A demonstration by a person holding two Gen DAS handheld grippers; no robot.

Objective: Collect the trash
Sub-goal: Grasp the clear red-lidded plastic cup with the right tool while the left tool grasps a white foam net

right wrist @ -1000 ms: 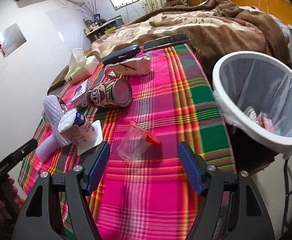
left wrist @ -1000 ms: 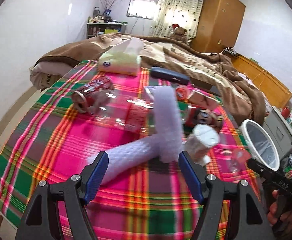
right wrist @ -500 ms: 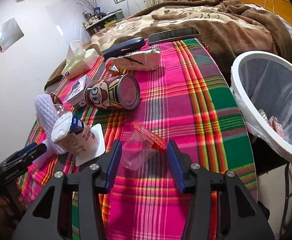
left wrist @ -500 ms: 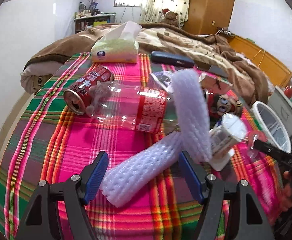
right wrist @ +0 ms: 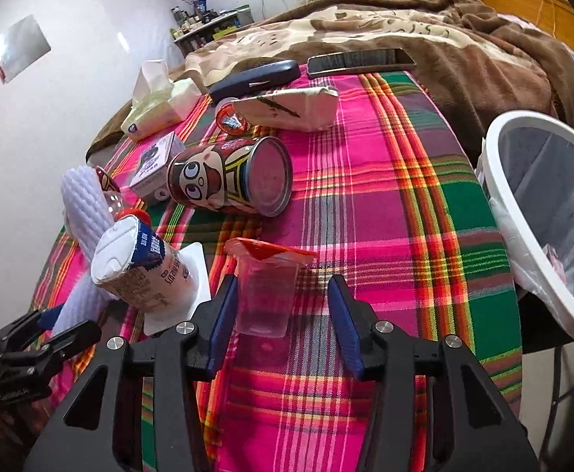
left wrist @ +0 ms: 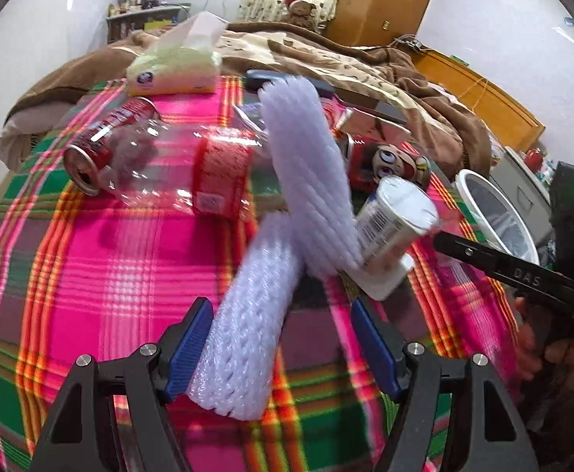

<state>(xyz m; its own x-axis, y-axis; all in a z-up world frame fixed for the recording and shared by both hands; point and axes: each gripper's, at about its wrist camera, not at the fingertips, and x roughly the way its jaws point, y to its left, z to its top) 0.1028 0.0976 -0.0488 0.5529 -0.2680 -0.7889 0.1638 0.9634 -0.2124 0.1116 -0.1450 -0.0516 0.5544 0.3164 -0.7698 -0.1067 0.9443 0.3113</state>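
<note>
The right hand-held gripper [right wrist: 283, 314], half-closed, brackets the clear plastic cup [right wrist: 265, 291], left pad touching, long axis pointing away.

left gripper [left wrist: 281, 348] angled down, jaws wide, blue pads [left wrist: 190, 348] clear on the right side, left pad at or just beside the item between them. right gripper [right wrist: 283, 322] also pitched down, jaws narrowed within the last second, then steady; left pad about touching what's between, right pad apart. hand [left wrist: 558, 358] on the right gripper's handle seen in left wrist view
</note>
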